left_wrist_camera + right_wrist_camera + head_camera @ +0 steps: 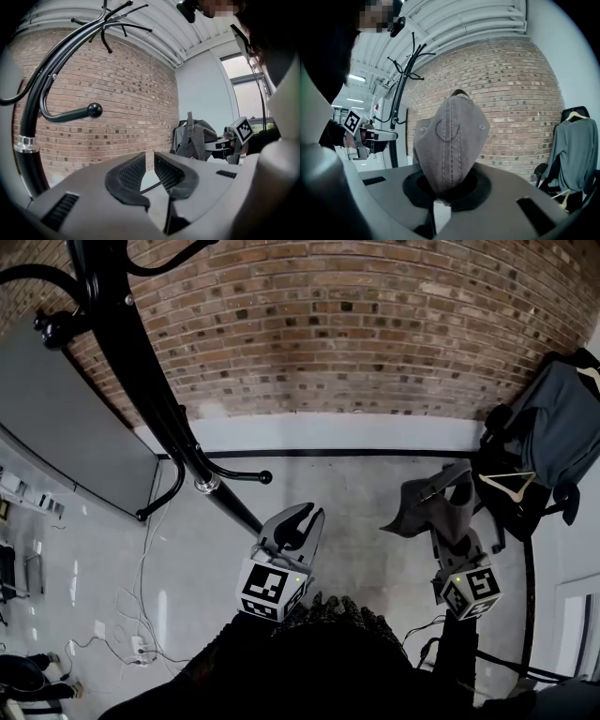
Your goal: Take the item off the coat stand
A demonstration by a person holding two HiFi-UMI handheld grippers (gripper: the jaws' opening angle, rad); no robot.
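Okay, your right tool (441, 190) is pinched on the grey cap (450, 140), clear of the coat stand (141, 371) upper left; left tool (148, 171) open, empty. Don't loosen.

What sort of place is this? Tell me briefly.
Likely an office or workroom: a brick wall, a black coat stand, a jacket draped over a chair, cables on the floor.
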